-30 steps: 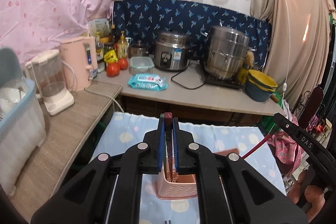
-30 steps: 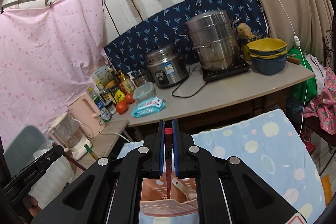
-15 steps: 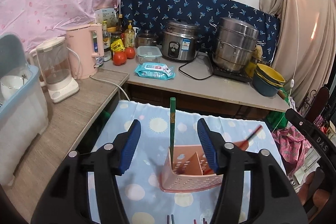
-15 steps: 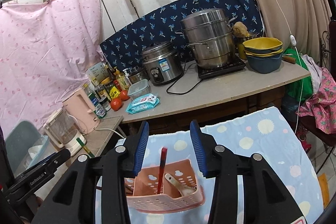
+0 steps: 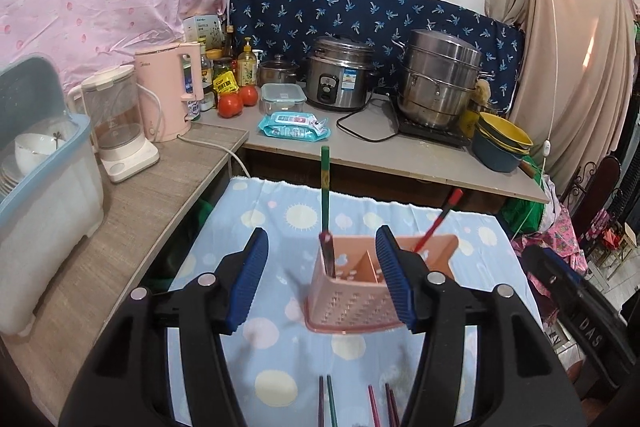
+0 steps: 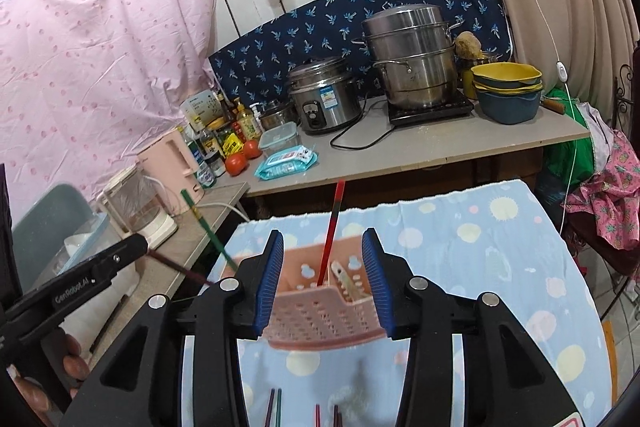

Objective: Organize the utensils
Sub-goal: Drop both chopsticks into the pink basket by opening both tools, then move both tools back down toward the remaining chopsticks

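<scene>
A pink slotted utensil holder (image 5: 352,303) stands on the table's blue dotted cloth (image 5: 280,211). A green chopstick (image 5: 325,195) stands upright in its left compartment and a red chopstick (image 5: 436,223) leans in the right one. My left gripper (image 5: 320,279) is open just short of the holder, with nothing in it. In the right wrist view my right gripper (image 6: 323,279) is open too, in front of the holder (image 6: 320,323). The red chopstick (image 6: 330,235) and a pale spoon (image 6: 348,283) sit inside. Several loose chopsticks (image 5: 328,399) lie on the cloth below the fingers.
A grey counter (image 5: 400,163) behind the table carries a rice cooker (image 5: 340,75), steamer pot (image 5: 440,79), stacked bowls (image 5: 502,147) and wipes. On the left side counter are a pink kettle (image 5: 168,91), a blender (image 5: 120,123) and a dish bin (image 5: 44,187).
Both grippers were shut on a chopstick each, then opened and let go. The chopsticks now stand in the holder, and both grippers have drawn back from it.
</scene>
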Tool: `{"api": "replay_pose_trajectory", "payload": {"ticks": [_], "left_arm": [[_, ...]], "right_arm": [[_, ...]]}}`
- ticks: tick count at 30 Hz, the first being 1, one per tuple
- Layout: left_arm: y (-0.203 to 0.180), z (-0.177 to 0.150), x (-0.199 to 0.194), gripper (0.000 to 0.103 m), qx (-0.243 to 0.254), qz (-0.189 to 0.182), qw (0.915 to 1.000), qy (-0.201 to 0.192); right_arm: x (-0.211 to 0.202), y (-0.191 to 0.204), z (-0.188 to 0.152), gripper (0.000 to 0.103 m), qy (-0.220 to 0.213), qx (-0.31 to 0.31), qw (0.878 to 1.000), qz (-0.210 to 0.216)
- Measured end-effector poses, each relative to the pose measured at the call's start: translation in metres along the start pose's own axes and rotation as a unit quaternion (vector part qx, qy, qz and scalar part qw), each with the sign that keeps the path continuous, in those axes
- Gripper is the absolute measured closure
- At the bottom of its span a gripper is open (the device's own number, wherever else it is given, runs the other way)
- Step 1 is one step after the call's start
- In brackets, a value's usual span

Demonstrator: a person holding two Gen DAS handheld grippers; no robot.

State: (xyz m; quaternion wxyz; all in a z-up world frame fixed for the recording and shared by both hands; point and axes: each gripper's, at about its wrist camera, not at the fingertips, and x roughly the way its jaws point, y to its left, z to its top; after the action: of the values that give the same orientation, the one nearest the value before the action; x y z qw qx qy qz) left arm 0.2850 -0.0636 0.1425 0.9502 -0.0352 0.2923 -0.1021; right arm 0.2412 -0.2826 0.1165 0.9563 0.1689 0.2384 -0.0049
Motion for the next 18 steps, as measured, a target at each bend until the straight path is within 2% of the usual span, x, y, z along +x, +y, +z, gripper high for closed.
{"api": "replay_pose_trajectory", "payload": {"ticks": [11, 18], "left_arm": [[0.006, -0.059, -0.037, 0.05, 0.008, -0.006, 0.9995, 0.028], [0.017, -0.114, -0.047, 0.05, 0.0, -0.01, 0.9972, 0.074]], "right_arm": [[-0.043, -0.005, -0.068, 0.062, 0.04, -0.011, 0.999, -0.015], [-0.062, -0.011, -0.122, 0.062, 0.085, -0.02, 0.996, -0.033]]}}
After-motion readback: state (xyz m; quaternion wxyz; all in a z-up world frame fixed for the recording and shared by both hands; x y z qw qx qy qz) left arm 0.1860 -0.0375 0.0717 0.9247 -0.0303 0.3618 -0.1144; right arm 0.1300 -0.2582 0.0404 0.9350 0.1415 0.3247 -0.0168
